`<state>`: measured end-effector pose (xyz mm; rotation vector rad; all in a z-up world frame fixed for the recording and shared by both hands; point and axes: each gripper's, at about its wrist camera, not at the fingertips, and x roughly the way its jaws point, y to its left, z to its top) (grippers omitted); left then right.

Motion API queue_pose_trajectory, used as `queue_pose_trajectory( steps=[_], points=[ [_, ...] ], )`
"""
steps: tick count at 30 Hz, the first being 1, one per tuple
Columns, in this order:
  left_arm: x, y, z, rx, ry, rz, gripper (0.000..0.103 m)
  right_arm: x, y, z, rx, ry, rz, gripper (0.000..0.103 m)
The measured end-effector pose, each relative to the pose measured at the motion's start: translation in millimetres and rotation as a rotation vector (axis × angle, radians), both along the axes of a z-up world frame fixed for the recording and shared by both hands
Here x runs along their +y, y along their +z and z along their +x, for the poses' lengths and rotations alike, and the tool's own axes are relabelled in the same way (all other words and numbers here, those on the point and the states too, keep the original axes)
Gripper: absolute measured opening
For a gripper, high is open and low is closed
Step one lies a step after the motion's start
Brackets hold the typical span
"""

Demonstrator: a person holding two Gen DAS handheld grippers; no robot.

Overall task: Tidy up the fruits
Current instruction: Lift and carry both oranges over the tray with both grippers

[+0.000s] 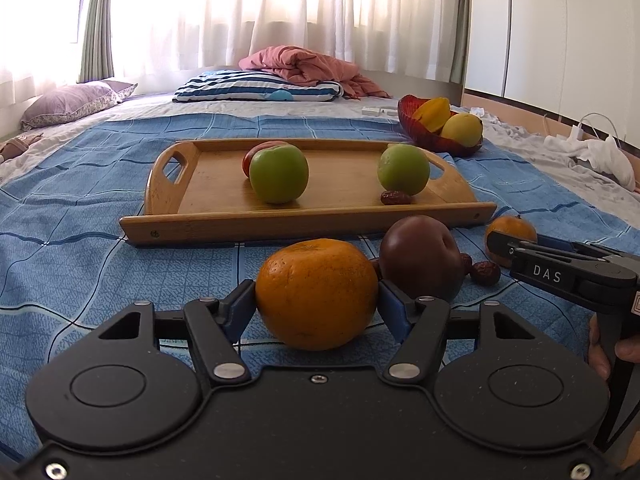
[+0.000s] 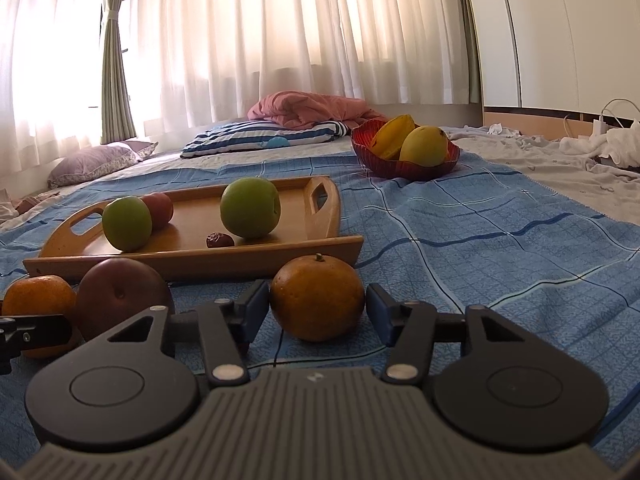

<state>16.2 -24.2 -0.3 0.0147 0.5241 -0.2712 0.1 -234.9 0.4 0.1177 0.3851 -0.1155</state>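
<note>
My left gripper [image 1: 317,295] is shut on an orange [image 1: 316,294] on the blue blanket, both pads touching its sides. My right gripper [image 2: 318,304] is open around a second orange [image 2: 318,298]; the left pad is near it and the right pad stands just apart. A dark purple fruit [image 1: 420,256] and small red dates [image 1: 485,271] lie between the oranges. The wooden tray [image 1: 280,222] holds two green apples [image 1: 279,174] [image 1: 404,169], a red fruit [image 1: 264,147] and a date [image 1: 395,198].
A red bowl [image 1: 424,136] with a starfruit and a mango sits behind the tray's right end. Pillows, a pink quilt and curtains are at the back. White clothes and cables lie at the right.
</note>
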Motion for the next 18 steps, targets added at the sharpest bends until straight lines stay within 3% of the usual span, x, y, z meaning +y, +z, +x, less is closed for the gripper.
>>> queue_pose_trajectory(
  steps=[7,18],
  points=[
    [2,2,-1,0.004,0.001,-0.004,0.063,4,1,0,0.009,-0.001,-0.029,0.056],
    [10,11,1,-0.007,0.042,0.009,0.063,2,12,-2,-0.010,0.003,0.008,0.055]
  ],
)
